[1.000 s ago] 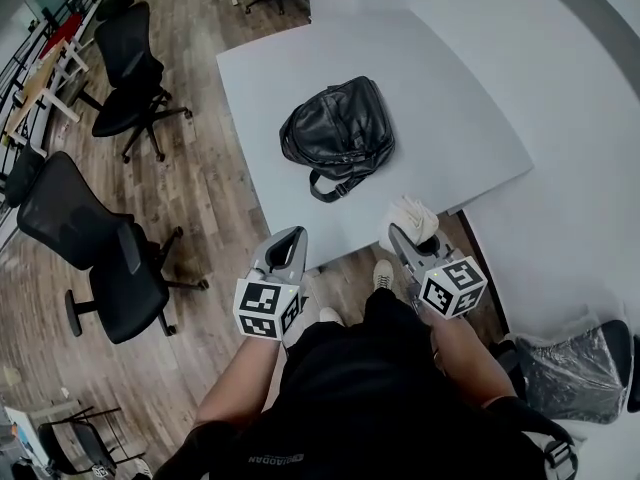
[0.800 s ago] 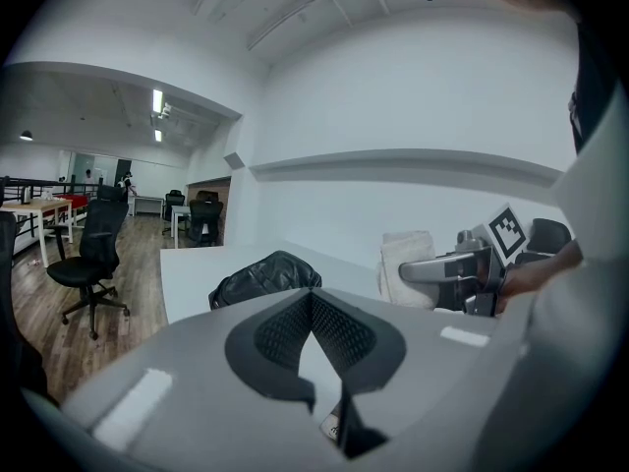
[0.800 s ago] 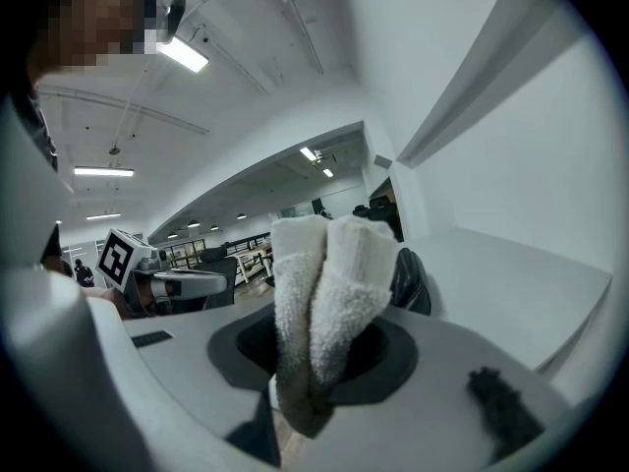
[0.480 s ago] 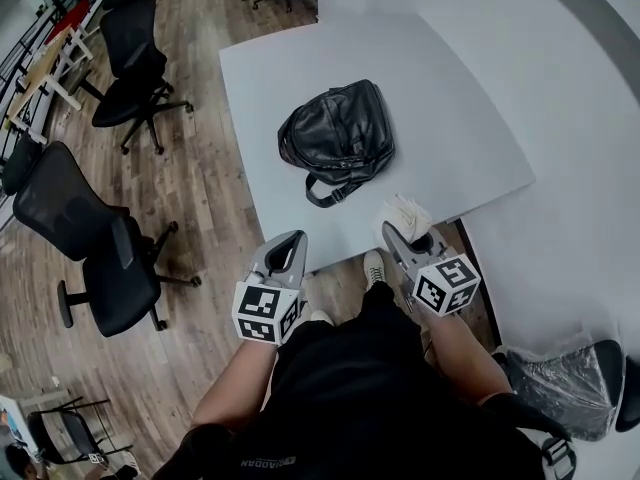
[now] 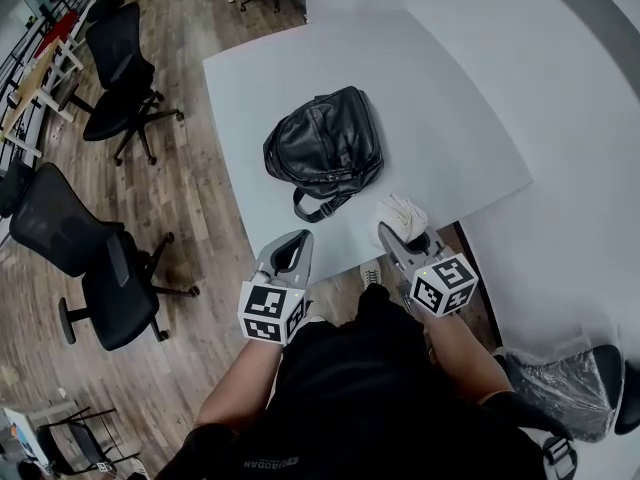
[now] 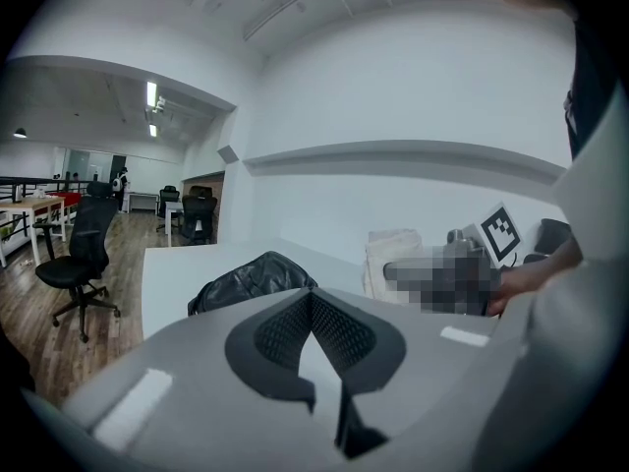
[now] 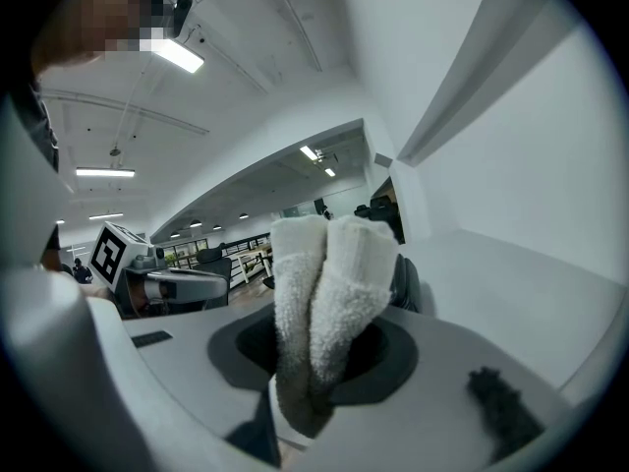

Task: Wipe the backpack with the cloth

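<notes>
One white table point(image 5: 440, 118), wood floor point(image 5: 200, 198) (backpack point(image 5: 322, 153) atop)

Backpack point(image 7: 407, 283) (right gripper view) mostly behind the folded cloth point(image 7: 329, 293)

Right gripper point(image 7: 319, 377): jaws closed on folded white cloth point(image 7: 322, 293), standing upright between them. Left gripper's marker cube point(image 7: 111, 252) at left. Ceiling lights point(image 7: 177, 55) above.

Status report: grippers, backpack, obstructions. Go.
Right gripper shut on cloth. Left gripper shut, empty. Backpack flat on table, not yet touched. Path to it open.
</notes>
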Demonstrator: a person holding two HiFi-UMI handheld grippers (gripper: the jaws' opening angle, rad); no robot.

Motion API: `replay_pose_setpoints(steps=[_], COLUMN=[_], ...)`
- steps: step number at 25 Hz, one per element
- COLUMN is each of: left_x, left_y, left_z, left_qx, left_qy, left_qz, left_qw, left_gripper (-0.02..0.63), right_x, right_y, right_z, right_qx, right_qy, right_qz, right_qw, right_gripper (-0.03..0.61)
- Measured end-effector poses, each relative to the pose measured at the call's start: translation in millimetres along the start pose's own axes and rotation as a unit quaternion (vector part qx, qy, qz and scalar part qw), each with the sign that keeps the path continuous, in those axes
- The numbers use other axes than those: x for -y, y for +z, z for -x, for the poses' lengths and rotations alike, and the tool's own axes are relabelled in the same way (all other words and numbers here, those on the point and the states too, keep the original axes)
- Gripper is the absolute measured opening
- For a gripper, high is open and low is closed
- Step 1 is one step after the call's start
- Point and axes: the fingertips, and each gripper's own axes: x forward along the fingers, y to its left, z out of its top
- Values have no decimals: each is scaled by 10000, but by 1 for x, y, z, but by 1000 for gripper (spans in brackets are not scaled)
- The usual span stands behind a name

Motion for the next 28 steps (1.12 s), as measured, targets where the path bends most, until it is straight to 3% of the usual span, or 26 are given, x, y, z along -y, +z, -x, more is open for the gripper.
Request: replay_pose_setpoints(steps=[28], left_x=[-4], left_y=[27], left_z=[-100], left_qx=[-262], left_qy=[-41], left_qz=[-174], left_qw=[9995], left_gripper=[5], right_x=[90], right_y=[35], right_z=[-50], right_qx=[-74], right_qy=[162], right_qz=[101], right_qw=[9998], right_gripper=[107])
